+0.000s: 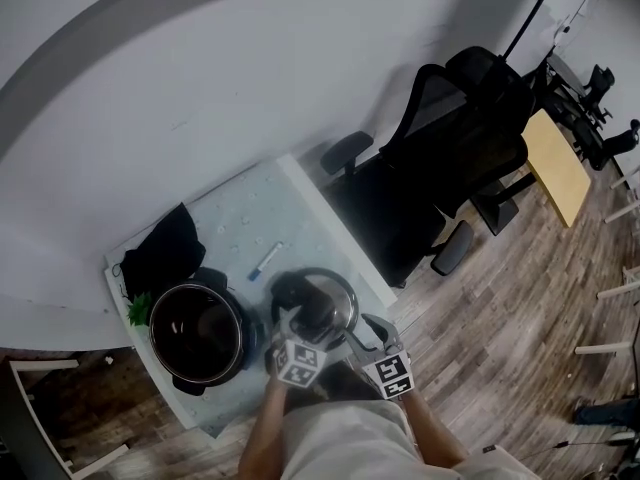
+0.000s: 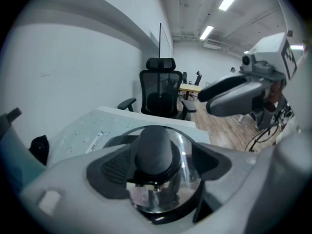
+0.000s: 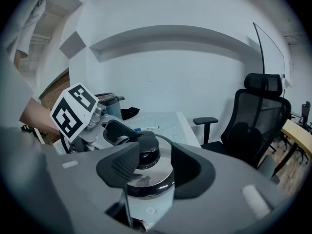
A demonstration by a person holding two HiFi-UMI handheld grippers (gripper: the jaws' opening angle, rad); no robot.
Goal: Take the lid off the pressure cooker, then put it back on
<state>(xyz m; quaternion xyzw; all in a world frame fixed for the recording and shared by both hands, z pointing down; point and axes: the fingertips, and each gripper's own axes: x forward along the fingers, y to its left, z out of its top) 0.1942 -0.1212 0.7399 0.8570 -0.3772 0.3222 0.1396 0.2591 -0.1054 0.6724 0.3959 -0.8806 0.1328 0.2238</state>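
The open pressure cooker pot point(image 1: 197, 333) stands at the left of the pale table point(image 1: 250, 213). Its shiny lid point(image 1: 335, 290) lies on the table just right of the pot. In the left gripper view my left gripper point(image 2: 163, 162) is open wide, with the lid's black knob point(image 2: 153, 147) between its jaws and the pads off it. My right gripper point(image 3: 158, 165) is open at the lid's right side, and the domed lid point(image 3: 146, 182) and its knob point(image 3: 146, 147) show between its jaws. In the head view both grippers point(image 1: 297, 326) point(image 1: 365, 333) reach in from the table's near edge.
A blue-capped pen point(image 1: 266, 260) lies behind the lid. A black cloth point(image 1: 165, 253) and a bit of green point(image 1: 138, 310) sit at the table's left. Black office chairs point(image 1: 430, 168) stand close off the table's right edge, on a wooden floor. A wall runs behind the table.
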